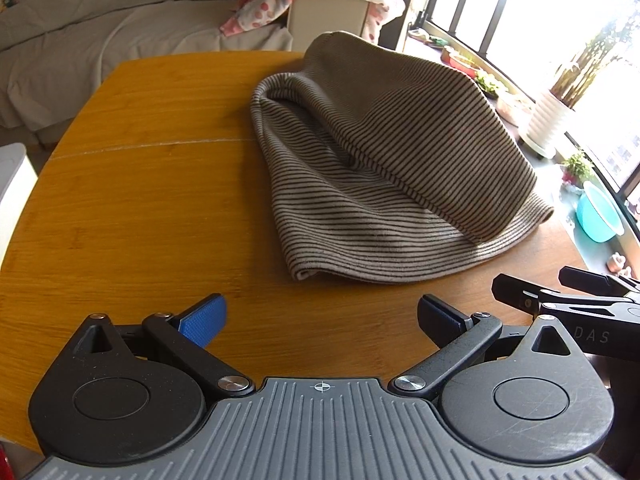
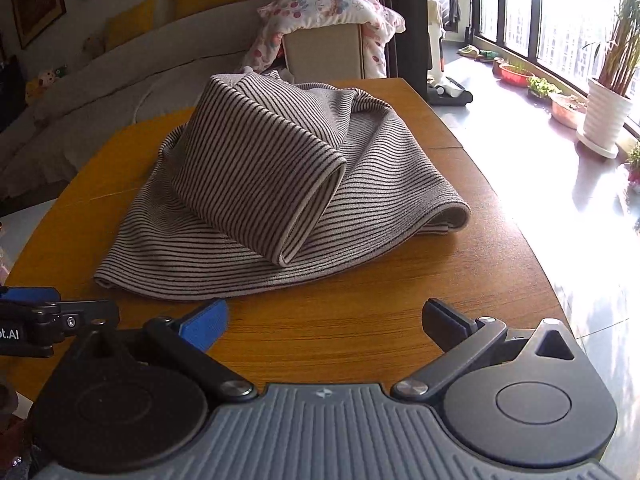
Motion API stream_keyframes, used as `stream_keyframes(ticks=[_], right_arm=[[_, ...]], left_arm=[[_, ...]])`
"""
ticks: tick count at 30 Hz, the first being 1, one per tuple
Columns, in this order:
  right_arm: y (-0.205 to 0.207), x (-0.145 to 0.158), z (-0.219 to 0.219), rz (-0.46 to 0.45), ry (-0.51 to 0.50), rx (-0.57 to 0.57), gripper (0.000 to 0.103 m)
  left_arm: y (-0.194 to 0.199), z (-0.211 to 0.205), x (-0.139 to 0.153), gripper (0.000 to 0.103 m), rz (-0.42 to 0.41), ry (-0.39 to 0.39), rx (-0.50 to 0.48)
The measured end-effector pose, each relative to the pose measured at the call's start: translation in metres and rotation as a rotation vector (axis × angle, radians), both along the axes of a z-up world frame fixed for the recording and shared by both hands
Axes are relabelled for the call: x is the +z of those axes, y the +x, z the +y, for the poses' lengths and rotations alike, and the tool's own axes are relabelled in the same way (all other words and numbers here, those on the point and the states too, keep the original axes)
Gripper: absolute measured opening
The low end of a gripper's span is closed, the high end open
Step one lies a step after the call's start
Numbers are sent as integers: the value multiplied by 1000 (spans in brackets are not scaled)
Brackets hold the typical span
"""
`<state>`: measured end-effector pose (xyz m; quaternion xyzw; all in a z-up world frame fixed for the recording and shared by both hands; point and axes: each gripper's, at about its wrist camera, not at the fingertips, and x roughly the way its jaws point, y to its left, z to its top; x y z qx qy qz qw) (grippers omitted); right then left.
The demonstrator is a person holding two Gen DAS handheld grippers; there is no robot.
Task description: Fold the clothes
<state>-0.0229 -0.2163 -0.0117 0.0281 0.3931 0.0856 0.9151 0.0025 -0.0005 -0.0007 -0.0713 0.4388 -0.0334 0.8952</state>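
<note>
A beige garment with thin dark stripes lies in a loose heap on the wooden table, to the right of its middle. One part is folded over the top of the heap. My left gripper hangs open over bare wood, just short of the garment's near hem, with nothing between its blue pads. My right gripper is also open and empty, close to the near hem of the garment. In the left wrist view the right gripper shows at the right edge.
A sofa with a floral blanket stands behind the table. To the right, a tiled floor holds potted plants along a window. A teal bowl sits beyond the table's right edge.
</note>
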Motion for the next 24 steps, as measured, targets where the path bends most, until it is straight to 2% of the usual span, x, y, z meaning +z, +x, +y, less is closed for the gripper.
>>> stream_keyframes(ticks=[24], right_arm=[[2, 0, -1, 19, 5, 12, 103]], left_arm=[[1, 2, -4, 103, 34, -1, 7]])
